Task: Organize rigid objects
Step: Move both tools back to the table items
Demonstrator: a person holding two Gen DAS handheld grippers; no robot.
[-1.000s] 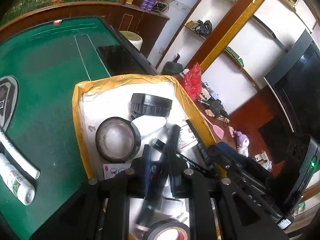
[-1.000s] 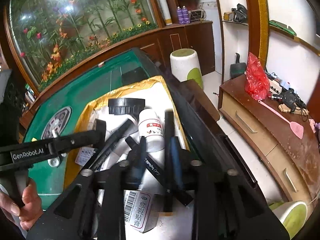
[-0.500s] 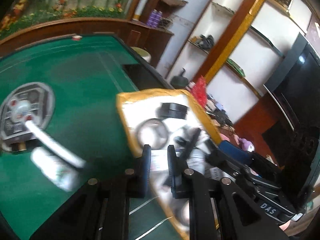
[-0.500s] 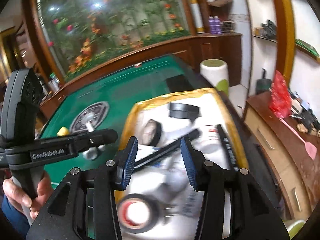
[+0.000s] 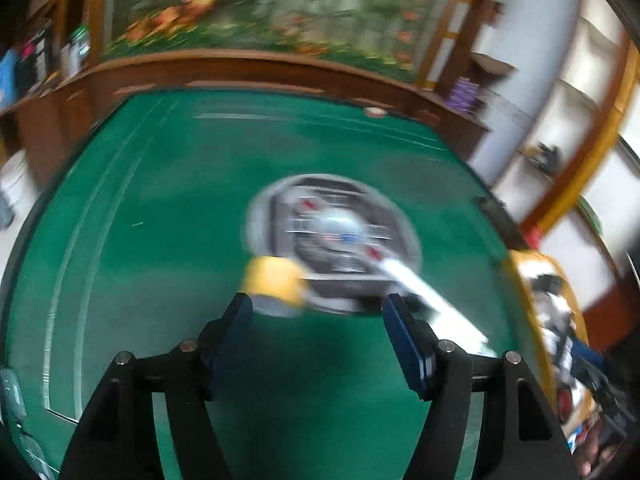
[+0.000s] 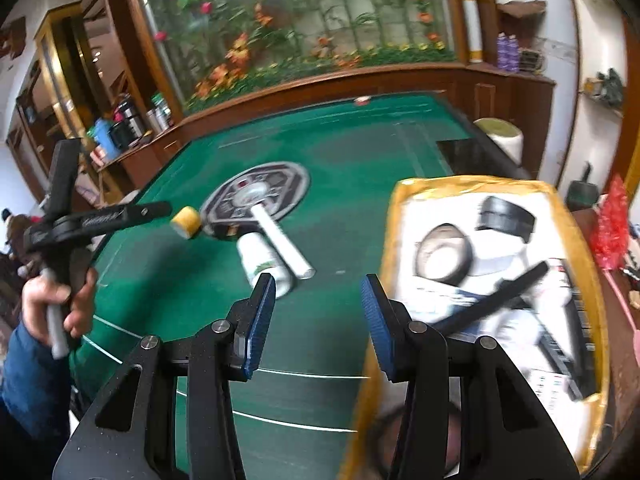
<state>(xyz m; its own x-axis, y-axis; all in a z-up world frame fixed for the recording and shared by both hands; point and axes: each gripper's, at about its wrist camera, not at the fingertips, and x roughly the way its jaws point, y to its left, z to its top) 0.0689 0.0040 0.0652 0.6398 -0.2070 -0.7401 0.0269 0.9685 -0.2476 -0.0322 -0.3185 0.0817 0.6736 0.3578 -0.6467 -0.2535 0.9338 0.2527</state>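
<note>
- Left wrist view: the left hand-held gripper (image 5: 318, 312) hangs over the green desk (image 5: 160, 240), jaws wide apart, nothing between them.
- Just ahead of its left finger sits a yellow roll (image 5: 276, 284), blurred; a white tube (image 5: 424, 300) slants past the right finger.
- Beyond both lies a round grey centre panel (image 5: 334, 232) set in the felt.
- Far off to the right, the yellow-rimmed tray (image 5: 524, 280) with its jumble of items, too smeared to name.
- Right wrist view: the right hand-held gripper (image 6: 318, 316) is spread open too, empty, above the felt.
- Straight ahead of its left finger lies a white bottle (image 6: 264, 262), touching the white tube (image 6: 282, 240) beside it.
- To the right, the tray (image 6: 390, 240) holds a tape roll (image 6: 444, 254), a black cap (image 6: 505, 216) and a black pen (image 6: 496, 300).
- Far left, the left hand-held gripper (image 6: 166, 210) points at the yellow roll (image 6: 186, 221).
</note>
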